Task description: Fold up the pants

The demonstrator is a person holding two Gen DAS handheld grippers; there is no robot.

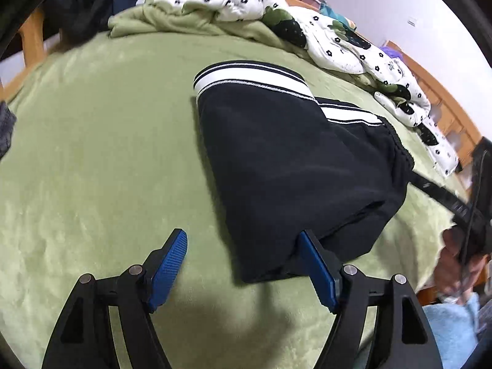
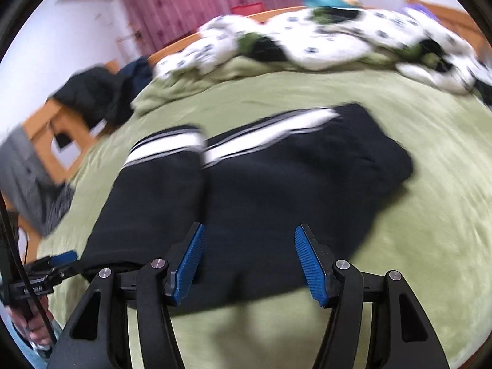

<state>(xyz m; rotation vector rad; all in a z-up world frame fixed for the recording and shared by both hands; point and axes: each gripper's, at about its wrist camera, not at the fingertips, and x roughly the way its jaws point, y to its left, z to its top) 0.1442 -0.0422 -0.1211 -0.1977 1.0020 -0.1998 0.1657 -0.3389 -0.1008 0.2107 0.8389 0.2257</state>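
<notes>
Black pants (image 1: 289,169) with white side stripes lie folded in a thick bundle on the green bed cover; the right wrist view (image 2: 246,190) shows them too, blurred. My left gripper (image 1: 243,264) is open and empty above the near left corner of the bundle, its right pad close to the fold edge. My right gripper (image 2: 249,261) is open and empty over the near edge of the pants. The right gripper also shows at the far right of the left wrist view (image 1: 461,209), and the left one at the lower left of the right wrist view (image 2: 58,264).
A green bed cover (image 1: 92,153) spreads across the bed. A white flowered quilt (image 1: 338,40) is bunched along the far side. Dark clothes (image 2: 101,92) hang on the wooden bed frame (image 1: 30,40). A grey garment (image 2: 27,184) lies at the left edge.
</notes>
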